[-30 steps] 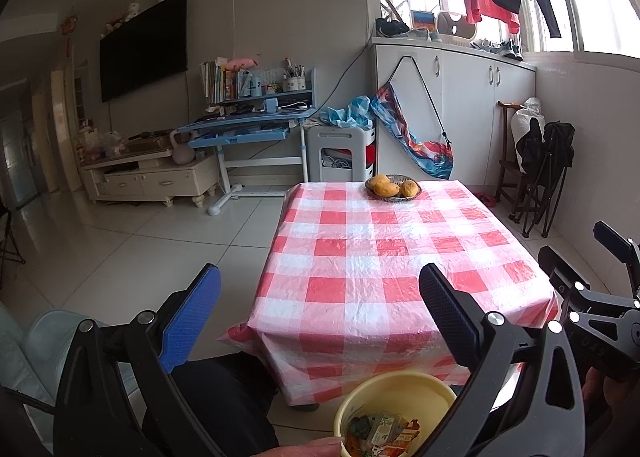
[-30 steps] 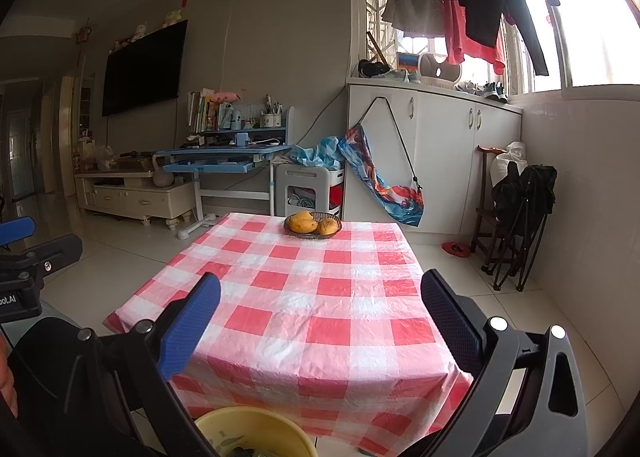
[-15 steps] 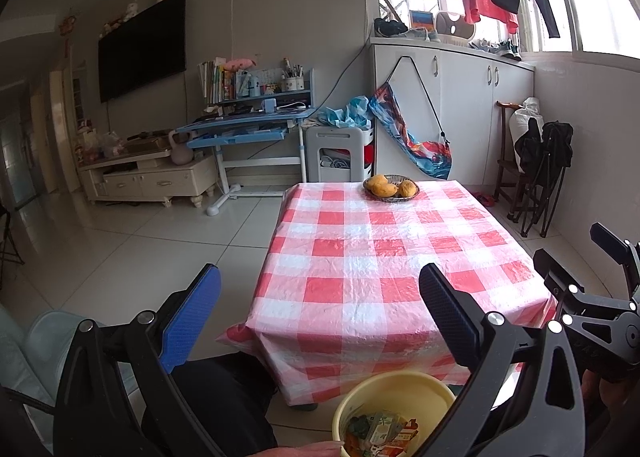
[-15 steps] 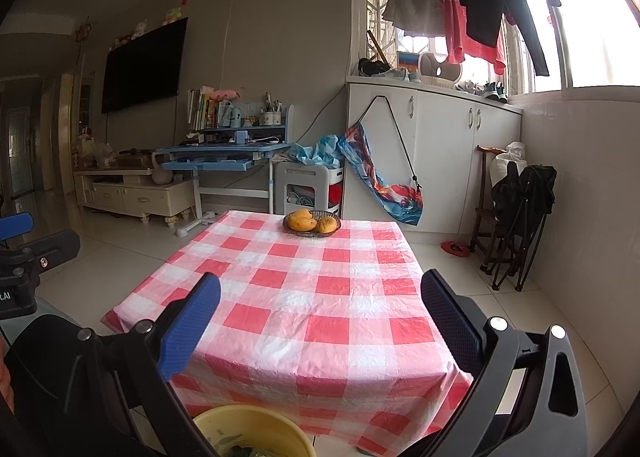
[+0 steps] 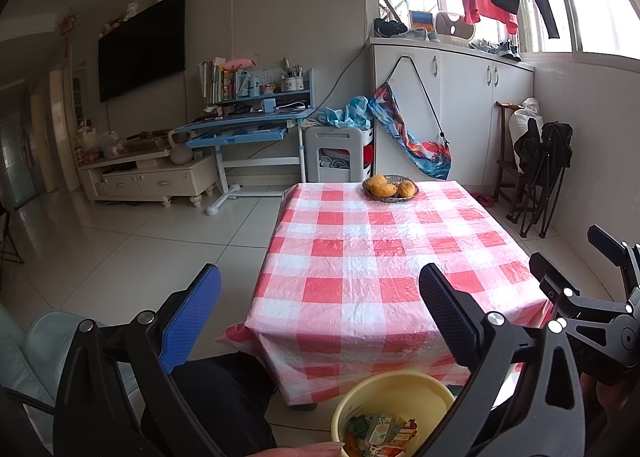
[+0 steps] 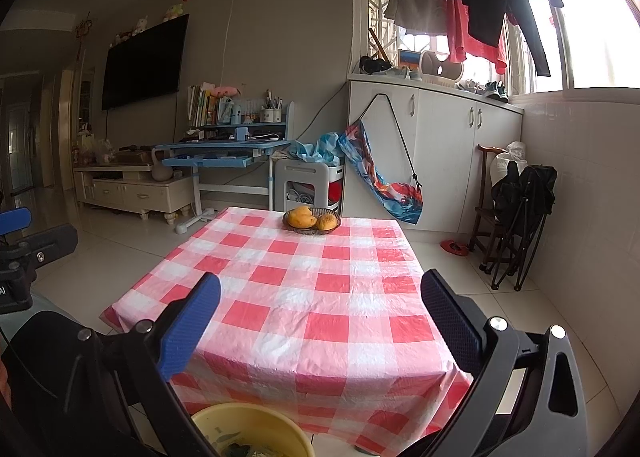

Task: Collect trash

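A yellow bin (image 5: 394, 411) stands on the floor at the near edge of the low table, with crumpled wrappers and cartons (image 5: 380, 431) inside. Its rim also shows in the right wrist view (image 6: 252, 431). My left gripper (image 5: 320, 297) is open and empty, held above and behind the bin. My right gripper (image 6: 320, 299) is open and empty, also above the bin, facing the table. The table (image 5: 384, 257) wears a red-and-white checked cloth. No loose trash shows on it.
A basket of mangoes (image 5: 390, 188) sits at the table's far end. A blue desk (image 5: 244, 125), white cart (image 5: 338, 153) and cabinets stand behind. Folded black chairs (image 5: 538, 177) lean at the right wall. A pale blue seat (image 5: 36, 341) is at the left.
Both grippers stay open and almost still. The view has drifted very slightly, nothing was picked up or dropped.
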{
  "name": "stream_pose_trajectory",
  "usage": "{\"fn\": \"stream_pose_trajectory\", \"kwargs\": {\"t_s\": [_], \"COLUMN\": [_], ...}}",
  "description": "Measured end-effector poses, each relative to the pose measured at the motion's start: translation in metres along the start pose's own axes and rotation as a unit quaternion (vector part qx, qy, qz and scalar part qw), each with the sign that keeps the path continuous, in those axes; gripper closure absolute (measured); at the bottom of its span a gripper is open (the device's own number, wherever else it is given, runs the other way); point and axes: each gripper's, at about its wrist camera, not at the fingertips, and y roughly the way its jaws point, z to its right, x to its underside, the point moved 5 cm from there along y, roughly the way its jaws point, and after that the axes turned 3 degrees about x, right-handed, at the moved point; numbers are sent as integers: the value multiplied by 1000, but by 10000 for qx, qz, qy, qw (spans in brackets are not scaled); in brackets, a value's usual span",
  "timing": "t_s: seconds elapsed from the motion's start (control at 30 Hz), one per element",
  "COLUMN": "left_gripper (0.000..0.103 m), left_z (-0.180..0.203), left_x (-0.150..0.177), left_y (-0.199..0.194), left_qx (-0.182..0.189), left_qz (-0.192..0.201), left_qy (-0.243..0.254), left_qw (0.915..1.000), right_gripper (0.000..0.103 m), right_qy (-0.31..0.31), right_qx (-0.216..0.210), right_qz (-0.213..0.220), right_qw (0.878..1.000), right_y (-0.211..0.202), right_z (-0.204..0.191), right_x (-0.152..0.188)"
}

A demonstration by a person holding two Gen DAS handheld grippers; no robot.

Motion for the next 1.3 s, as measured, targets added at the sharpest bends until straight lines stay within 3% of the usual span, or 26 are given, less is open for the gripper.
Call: {"fn": "stream_pose_trajectory", "kwargs": {"t_s": [1.3], "left_gripper": [7], "left_z": [2], "left_x": [-2], "left_y": [-2], "left_qx": [17], "left_qz": [-5], "left_qy": [2], "left_qw": [10000], "right_gripper": [7], "right_qy": [-61], "right_qx": [-5], "right_qz": [-31], "right_qw": [10000], "right_y": [1], "right_z": [2], "right_x": [0]}}
